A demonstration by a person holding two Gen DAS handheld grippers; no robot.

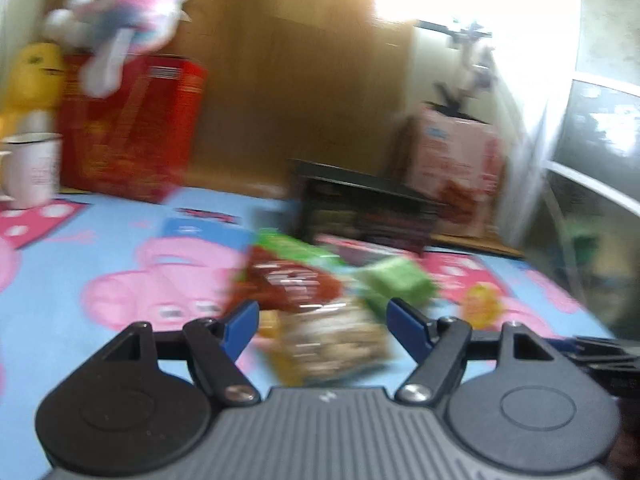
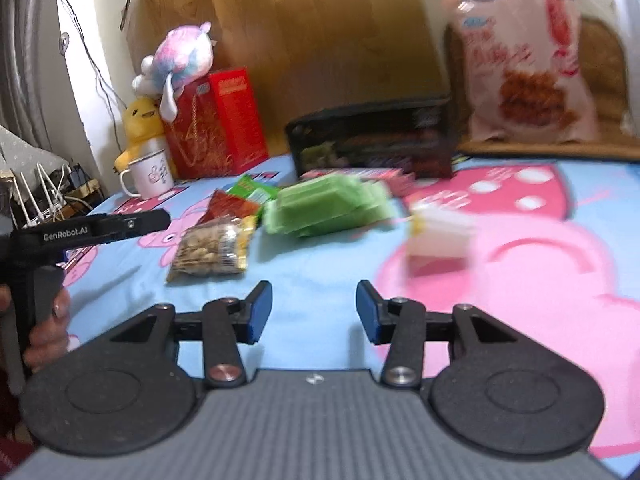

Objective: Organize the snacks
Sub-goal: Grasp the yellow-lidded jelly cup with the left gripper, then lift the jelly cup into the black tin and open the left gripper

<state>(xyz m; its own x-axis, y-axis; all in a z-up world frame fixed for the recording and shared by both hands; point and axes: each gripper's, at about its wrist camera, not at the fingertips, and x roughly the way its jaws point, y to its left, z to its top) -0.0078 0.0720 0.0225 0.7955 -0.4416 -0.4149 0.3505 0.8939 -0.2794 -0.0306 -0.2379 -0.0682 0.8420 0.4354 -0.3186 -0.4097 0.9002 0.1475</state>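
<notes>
Several snacks lie on the cartoon-print cloth (image 2: 320,264): a clear bag of nuts (image 2: 212,248), a red packet (image 2: 232,204), a green packet (image 2: 252,190), a pale green pack (image 2: 328,208) and a small blurred yellow and white box (image 2: 440,236). My left gripper (image 1: 324,320) is open, and the bag of nuts (image 1: 336,344) lies between its blue fingertips, untouched by the pads as far as the blur shows. In the right wrist view a hand (image 2: 44,320) holds it at the left. My right gripper (image 2: 314,308) is open over bare cloth with nothing between its fingers.
A black box (image 2: 372,140) stands behind the snacks, with a big pink snack bag (image 2: 528,68) at the back right. A red gift bag (image 2: 224,120), plush toys (image 2: 180,56) and a white mug (image 2: 148,176) are at the back left. A brown board (image 2: 300,32) forms the backdrop.
</notes>
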